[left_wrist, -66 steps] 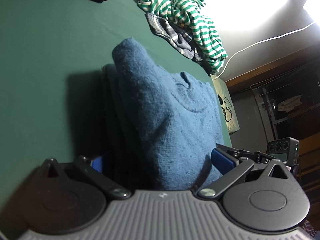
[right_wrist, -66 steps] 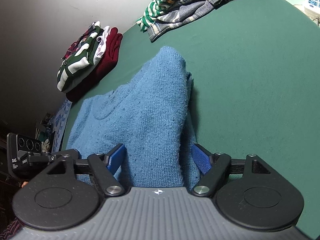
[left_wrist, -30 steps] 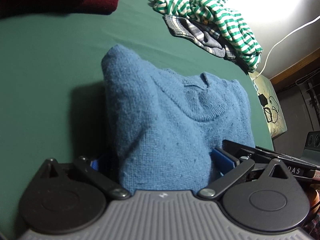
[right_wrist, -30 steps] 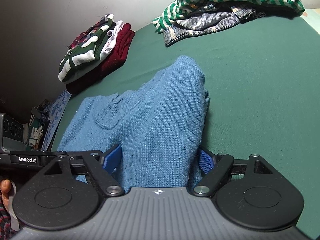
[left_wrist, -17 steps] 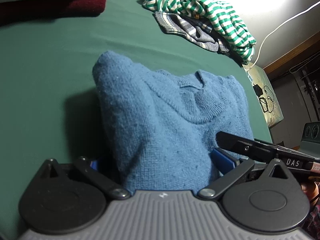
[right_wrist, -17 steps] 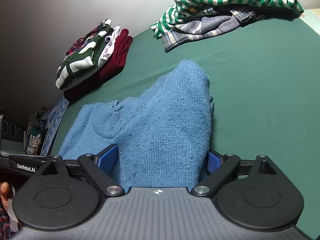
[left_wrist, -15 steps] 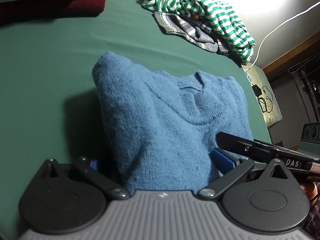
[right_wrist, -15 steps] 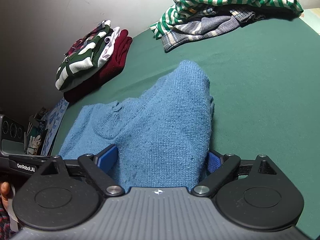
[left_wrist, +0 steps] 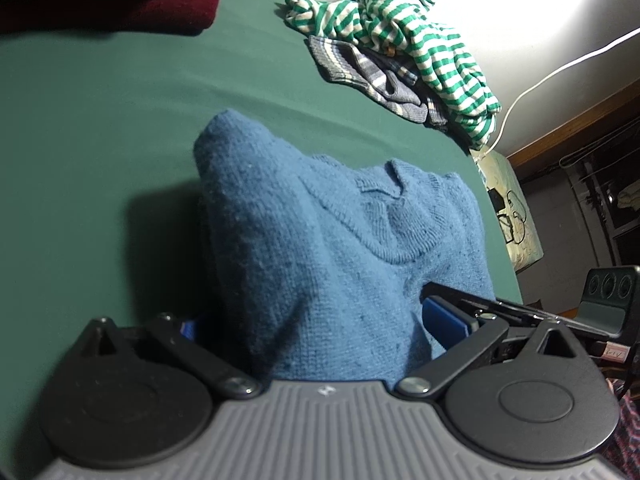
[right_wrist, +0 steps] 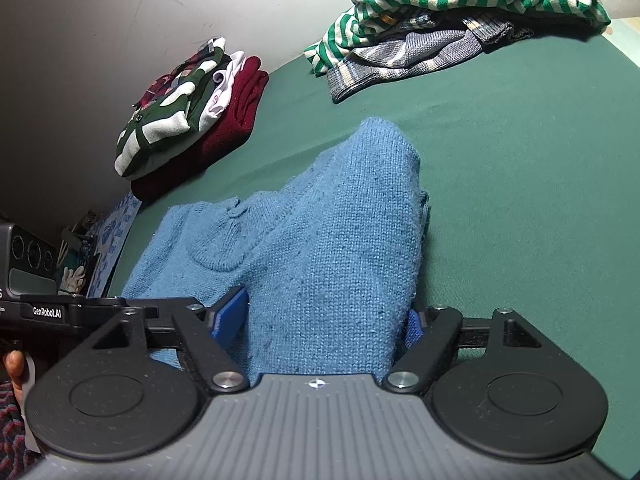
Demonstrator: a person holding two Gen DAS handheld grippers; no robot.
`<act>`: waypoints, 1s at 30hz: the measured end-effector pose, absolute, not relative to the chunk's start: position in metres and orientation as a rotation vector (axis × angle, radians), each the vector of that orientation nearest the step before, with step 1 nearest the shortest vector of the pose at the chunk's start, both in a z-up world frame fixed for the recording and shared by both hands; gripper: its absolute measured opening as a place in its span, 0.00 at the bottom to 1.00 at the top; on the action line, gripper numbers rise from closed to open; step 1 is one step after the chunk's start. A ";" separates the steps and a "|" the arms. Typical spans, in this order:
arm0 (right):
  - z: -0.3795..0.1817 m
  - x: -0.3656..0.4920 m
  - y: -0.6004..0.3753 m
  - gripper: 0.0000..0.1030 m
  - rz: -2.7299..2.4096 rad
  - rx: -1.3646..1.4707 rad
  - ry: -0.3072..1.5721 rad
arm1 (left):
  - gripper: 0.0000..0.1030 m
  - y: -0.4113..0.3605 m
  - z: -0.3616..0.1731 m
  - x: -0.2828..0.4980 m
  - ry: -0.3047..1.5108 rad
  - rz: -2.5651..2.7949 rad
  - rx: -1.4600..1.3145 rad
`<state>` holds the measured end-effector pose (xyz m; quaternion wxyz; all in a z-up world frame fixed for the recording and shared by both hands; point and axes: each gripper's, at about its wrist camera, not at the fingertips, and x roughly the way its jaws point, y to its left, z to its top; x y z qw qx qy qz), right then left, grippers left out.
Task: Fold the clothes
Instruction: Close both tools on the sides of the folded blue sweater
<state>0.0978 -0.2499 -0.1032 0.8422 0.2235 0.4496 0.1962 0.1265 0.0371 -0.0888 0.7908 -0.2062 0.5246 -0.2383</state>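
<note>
Between both grippers' fingers, blue sweater (left_wrist: pixel 320 264)

Since two seconds ago the blue sweater (left_wrist: pixel 320 248) has sunk from a tall peak to a lower, broader hump — its neckline now faces the left gripper (left_wrist: pixel 316 322). The right gripper (right_wrist: pixel 320 316) opened wider over the knit and is closing again — wool between its pads (right_wrist: pixel 228 314).

White cable (left_wrist: pixel 560 70) on the wall; patterned cloth (right_wrist: pixel 116 236) at the table edge
</note>
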 end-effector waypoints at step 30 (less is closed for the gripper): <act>-0.106 0.097 -0.254 0.63 0.434 0.529 0.952 | 0.77 0.043 -0.091 0.117 1.054 -0.476 -0.484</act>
